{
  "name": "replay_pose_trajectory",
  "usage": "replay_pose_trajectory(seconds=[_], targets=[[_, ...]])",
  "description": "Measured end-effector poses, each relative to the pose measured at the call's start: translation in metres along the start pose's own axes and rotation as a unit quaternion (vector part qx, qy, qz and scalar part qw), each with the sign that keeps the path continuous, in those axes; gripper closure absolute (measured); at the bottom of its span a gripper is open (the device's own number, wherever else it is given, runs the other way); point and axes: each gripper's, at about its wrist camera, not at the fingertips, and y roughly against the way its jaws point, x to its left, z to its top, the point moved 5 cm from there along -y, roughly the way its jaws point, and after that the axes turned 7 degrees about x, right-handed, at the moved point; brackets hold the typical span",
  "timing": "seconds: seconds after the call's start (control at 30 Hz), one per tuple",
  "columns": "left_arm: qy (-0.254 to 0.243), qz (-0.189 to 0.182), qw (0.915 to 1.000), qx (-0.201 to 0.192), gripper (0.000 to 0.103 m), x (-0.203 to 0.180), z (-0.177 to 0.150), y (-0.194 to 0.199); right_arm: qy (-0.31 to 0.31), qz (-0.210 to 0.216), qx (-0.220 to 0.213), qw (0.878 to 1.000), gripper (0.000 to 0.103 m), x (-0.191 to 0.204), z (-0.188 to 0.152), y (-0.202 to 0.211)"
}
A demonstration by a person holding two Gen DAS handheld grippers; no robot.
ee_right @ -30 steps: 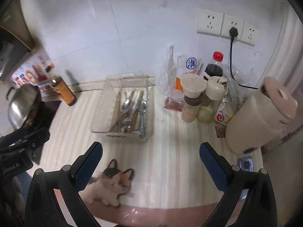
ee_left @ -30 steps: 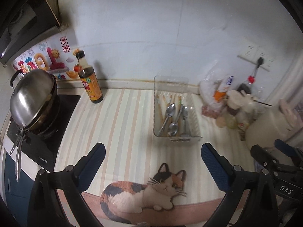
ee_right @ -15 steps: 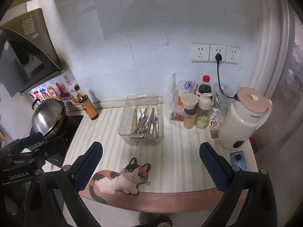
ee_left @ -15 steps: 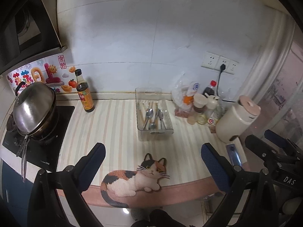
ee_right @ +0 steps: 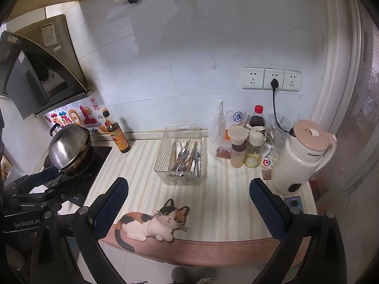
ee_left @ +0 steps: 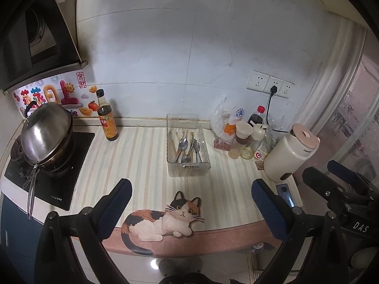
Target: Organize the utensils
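Note:
A clear plastic bin (ee_left: 188, 165) (ee_right: 165, 151) stands mid-counter near the wall. Inside it lie several metal spoons (ee_left: 183, 145) (ee_right: 196, 156) and wooden chopsticks (ee_left: 177, 139) (ee_right: 190, 145). My left gripper (ee_left: 189, 203) is open and empty, held back off the counter's front edge, well short of the bin. My right gripper (ee_right: 189, 201) is also open and empty, equally far back. The right gripper shows at the right edge of the left wrist view (ee_left: 341, 189); the left gripper shows at the left edge of the right wrist view (ee_right: 33, 184).
A cat-printed striped mat (ee_left: 146, 165) covers the counter. A lidded wok (ee_left: 45, 135) sits on the cooktop at left, a soy sauce bottle (ee_left: 107, 118) beside it. Condiment jars and bags (ee_left: 241, 137) and a white kettle (ee_left: 289, 153) crowd the right side.
Both grippers have pulled back and up from the counter, so the bin now looks smaller and farther away. Both stay open and empty.

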Motion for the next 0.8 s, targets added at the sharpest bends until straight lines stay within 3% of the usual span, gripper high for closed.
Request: replay_pose_trajectory(seconds=[0.8], targets=[[0.014,0.025,0.9996,0.004,0.000,-0.004,0.002,-0.015,0.005,0.012,0.011,1.000,0.000,-0.012,0.008,-0.018]])
